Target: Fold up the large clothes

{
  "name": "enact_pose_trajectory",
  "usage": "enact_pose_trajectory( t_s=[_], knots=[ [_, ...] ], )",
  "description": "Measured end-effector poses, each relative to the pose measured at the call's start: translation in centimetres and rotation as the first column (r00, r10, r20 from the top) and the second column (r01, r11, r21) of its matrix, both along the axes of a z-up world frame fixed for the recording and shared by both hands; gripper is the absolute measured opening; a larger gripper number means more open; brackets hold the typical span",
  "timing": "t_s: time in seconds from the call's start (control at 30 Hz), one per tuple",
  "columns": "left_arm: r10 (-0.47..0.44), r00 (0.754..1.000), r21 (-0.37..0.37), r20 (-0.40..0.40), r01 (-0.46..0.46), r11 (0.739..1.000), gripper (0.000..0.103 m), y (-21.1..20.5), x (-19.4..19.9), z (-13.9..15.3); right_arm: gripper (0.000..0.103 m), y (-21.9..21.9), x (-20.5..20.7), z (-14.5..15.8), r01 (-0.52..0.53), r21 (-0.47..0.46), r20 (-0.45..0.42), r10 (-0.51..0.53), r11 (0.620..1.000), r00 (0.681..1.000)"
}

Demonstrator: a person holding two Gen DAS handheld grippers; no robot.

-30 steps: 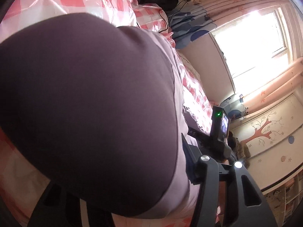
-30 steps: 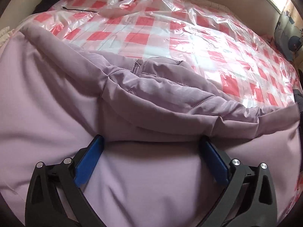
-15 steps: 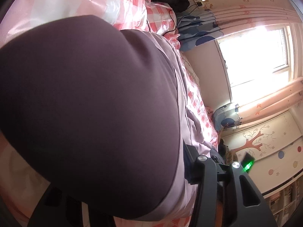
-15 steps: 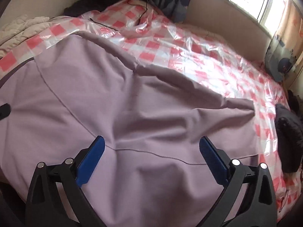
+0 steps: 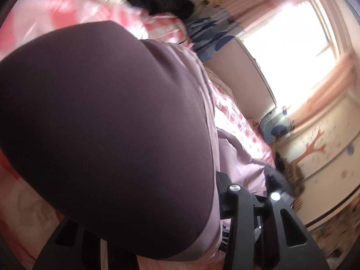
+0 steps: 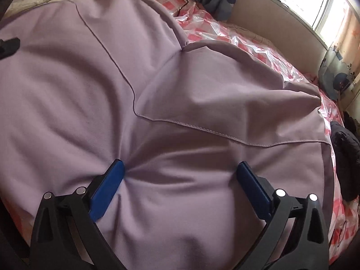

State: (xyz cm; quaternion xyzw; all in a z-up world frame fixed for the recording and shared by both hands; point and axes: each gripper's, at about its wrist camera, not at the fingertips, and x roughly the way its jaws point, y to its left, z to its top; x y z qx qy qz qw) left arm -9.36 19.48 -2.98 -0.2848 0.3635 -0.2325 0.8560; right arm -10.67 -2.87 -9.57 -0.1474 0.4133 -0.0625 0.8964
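Your right gripper [image 6: 180,180]: fingers spread, pressed onto lilac garment [image 6: 180,78] on bed [image 6: 258,45]. Your left gripper [image 5: 144,213]: garment hides fingers; state undeterminable.

Garment [image 6: 180,90] spread on bed [image 6: 258,45], window [image 6: 326,4] behind at right, dark clothing [image 6: 344,148] at right edge

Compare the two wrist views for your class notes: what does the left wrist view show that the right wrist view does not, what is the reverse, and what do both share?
Only the left wrist view shows the wall with the tree decal; dark, shadowed fabric fills most of the frame and hides the left gripper's fingertips.

Only the right wrist view shows the right gripper, its blue pads wide apart and pressed against the cloth, and a stitched seam.

Both show the lilac garment, the pink checked bed cover and the bright window.
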Motion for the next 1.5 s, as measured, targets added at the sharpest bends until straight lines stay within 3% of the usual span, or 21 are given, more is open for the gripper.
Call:
enact_pose_trajectory(
  t_s=[0.1,0.27,0.4,0.47,0.5,0.57,0.7,0.77,0.8,0.9,0.97,1.0,1.07,1.2,1.23,1.3,1.33,1.4,1.43,1.47,1.5],
  knots=[
    [-0.033,0.995,0.097,0.090,0.025,0.995,0.040,-2.4,-1.0,2.6,0.097,-0.2,0.1,0.0,-0.013,0.009,0.004,0.013,1.000,1.000],
    [-0.091,0.979,0.222,0.181,0.050,0.974,0.039,-7.3,-3.1,6.3,0.097,-1.6,-0.6,0.5,-0.043,0.107,0.014,0.042,0.993,0.999],
    [-0.170,0.957,0.305,0.234,0.094,0.948,0.039,-11.5,-4.5,9.3,0.097,-4.6,-2.1,2.9,-0.107,0.274,-0.038,0.122,0.956,0.992],
    [-0.209,0.946,0.344,0.247,0.116,0.932,0.039,-13.7,-5.1,10.4,0.097,-7.0,-3.6,4.4,-0.138,0.394,-0.013,0.156,0.909,0.988],
    [-0.228,0.941,0.374,0.250,0.123,0.919,0.039,-15.0,-5.5,10.7,0.097,-8.6,-4.4,5.1,-0.151,0.478,0.004,0.170,0.865,0.986],
    [-0.269,0.928,0.431,0.258,0.138,0.892,0.039,-17.7,-6.2,10.9,0.097,-12.6,-5.5,5.8,-0.145,0.662,0.021,0.175,0.735,0.984],
    [-0.385,0.886,0.556,0.258,0.190,0.809,0.039,-23.9,-8.5,10.2,0.097,-22.3,-7.8,6.8,-0.097,0.910,0.077,0.065,0.404,0.995],
    [-0.457,0.855,0.626,0.245,0.220,0.748,0.039,-27.4,-9.7,9.4,0.097,-26.8,-9.6,7.6,-0.101,0.945,0.121,-0.046,0.311,0.992],
    [-0.498,0.834,0.666,0.238,0.233,0.708,0.039,-29.4,-10.5,8.7,0.097,-29.0,-10.5,8.3,-0.103,0.948,0.141,-0.108,0.302,0.984],
    [-0.614,0.766,0.778,0.191,0.263,0.570,0.039,-34.5,-13.0,5.8,0.097,-33.4,-12.0,11.2,-0.098,0.927,0.190,-0.227,0.363,0.955],
    [-0.666,0.729,0.830,0.157,0.268,0.488,0.039,-37.4,-14.0,3.9,0.097,-34.9,-12.0,13.6,-0.104,0.907,0.217,-0.242,0.408,0.946],
    [-0.686,0.712,0.851,0.151,0.259,0.456,0.042,-38.4,-14.8,3.0,0.097,-35.0,-11.5,15.0,-0.106,0.887,0.231,-0.232,0.449,0.945],
    [-0.713,0.686,0.876,0.146,0.246,0.415,0.044,-39.4,-16.0,1.9,0.097,-34.9,-9.4,17.4,-0.098,0.834,0.229,-0.179,0.544,0.957],
    [-0.743,0.655,0.903,0.135,0.228,0.365,0.047,-38.7,-18.8,0.8,0.097,-30.4,-2.7,19.3,-0.034,0.669,0.093,-0.038,0.742,0.995],
    [-0.752,0.646,0.907,0.132,0.227,0.354,0.049,-39.3,-17.1,1.4,0.097,-29.1,-0.7,18.8,-0.016,0.623,0.036,-0.009,0.782,0.999],
    [-0.770,0.626,0.909,0.125,0.239,0.342,0.052,-39.5,-16.6,1.7,0.097,-27.3,2.2,15.7,0.071,0.508,-0.084,-0.032,0.859,0.996],
    [-0.781,0.614,0.907,0.114,0.257,0.334,0.052,-39.1,-16.4,1.9,0.097,-26.9,2.9,13.4,0.091,0.481,-0.109,-0.044,0.872,0.993],
    [-0.800,0.591,0.878,0.099,0.326,0.350,0.052,-37.2,-16.5,3.4,0.097,-27.9,3.0,9.8,0.138,0.548,-0.133,-0.077,0.825,0.988],
    [-0.799,0.594,0.844,0.097,0.376,0.382,0.052,-35.7,-16.3,4.4,0.097,-28.4,2.3,8.7,0.135,0.576,-0.113,-0.086,0.806,0.990],
    [-0.784,0.612,0.782,0.103,0.437,0.445,0.052,-33.6,-16.0,5.5,0.097,-29.2,1.4,7.9,0.130,0.597,-0.083,-0.101,0.792,0.991],
    [-0.743,0.656,0.689,0.135,0.477,0.546,0.052,-30.9,-15.0,6.9,0.097,-29.8,0.7,7.3,0.132,0.609,-0.065,-0.116,0.782,0.991]
  ],
)
